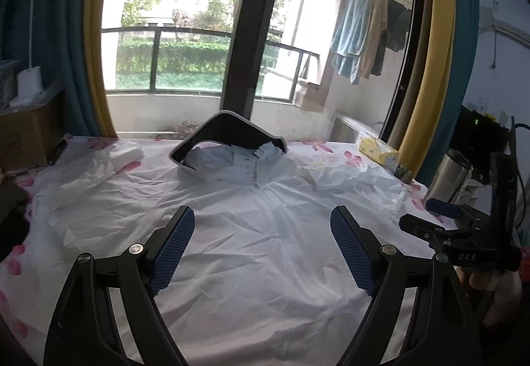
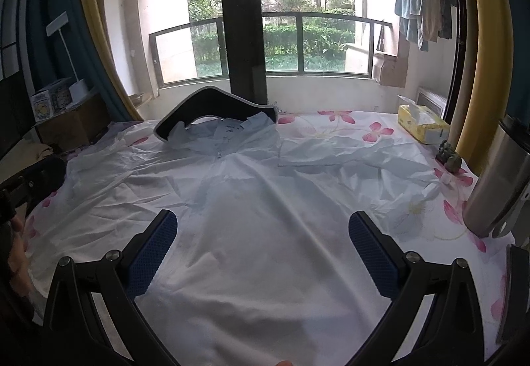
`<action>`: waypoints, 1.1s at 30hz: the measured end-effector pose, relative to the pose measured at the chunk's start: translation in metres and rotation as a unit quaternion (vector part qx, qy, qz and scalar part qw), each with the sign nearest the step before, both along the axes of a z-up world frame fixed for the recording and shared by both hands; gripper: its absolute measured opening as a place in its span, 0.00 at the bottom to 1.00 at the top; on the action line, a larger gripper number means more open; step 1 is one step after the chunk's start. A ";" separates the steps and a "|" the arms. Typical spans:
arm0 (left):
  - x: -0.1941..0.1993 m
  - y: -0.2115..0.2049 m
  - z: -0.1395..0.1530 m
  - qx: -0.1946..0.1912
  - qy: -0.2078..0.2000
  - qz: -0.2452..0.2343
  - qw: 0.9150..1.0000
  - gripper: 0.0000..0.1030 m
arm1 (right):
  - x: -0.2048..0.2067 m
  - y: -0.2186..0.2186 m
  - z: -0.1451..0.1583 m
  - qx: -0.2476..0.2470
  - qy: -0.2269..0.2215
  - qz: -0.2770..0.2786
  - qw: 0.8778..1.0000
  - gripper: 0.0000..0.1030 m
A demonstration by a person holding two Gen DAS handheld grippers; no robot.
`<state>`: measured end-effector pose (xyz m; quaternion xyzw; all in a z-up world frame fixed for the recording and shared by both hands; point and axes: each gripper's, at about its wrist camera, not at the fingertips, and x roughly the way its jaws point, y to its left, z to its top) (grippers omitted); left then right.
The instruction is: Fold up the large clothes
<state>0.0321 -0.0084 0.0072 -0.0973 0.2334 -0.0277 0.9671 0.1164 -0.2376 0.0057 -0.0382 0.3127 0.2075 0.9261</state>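
Observation:
A pale blue-white shirt (image 1: 265, 270) lies flat, front up, on the floral tablecloth (image 1: 13, 263). Its collar (image 1: 261, 154) points away from me toward the window. The sleeves are spread to the left (image 1: 86, 180) and right (image 1: 357, 180). My left gripper (image 1: 262, 213) hovers open over the shirt's body with nothing between its blue pads. My right gripper (image 2: 263, 218) is also open and empty above the shirt (image 2: 265, 273), a little further right. In the left wrist view it shows at the right edge (image 1: 430, 227), held by a hand.
A black chair back (image 1: 228, 127) stands right behind the collar. At the table's right side are a yellow tissue box (image 2: 422, 124), a small figurine (image 2: 449, 157) and a steel flask (image 2: 497, 187). A cardboard box and white lamp (image 1: 29, 81) stand at the left.

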 end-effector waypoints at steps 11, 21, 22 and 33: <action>0.044 0.006 -0.012 0.007 0.034 0.011 0.999 0.84 | 0.059 -0.018 -0.012 -0.060 0.016 -0.004 0.998 0.99; 0.080 0.034 -0.038 -0.030 0.073 0.030 0.996 0.84 | 0.115 0.001 -0.027 -0.132 0.020 0.043 0.990 0.78; 0.083 0.036 -0.040 -0.030 0.077 0.033 0.996 0.84 | 0.121 0.004 -0.030 -0.139 0.022 0.050 0.989 0.74; 0.111 0.045 -0.071 -0.031 0.125 0.037 0.991 0.82 | 0.161 0.047 -0.064 -0.223 0.035 0.131 0.965 0.58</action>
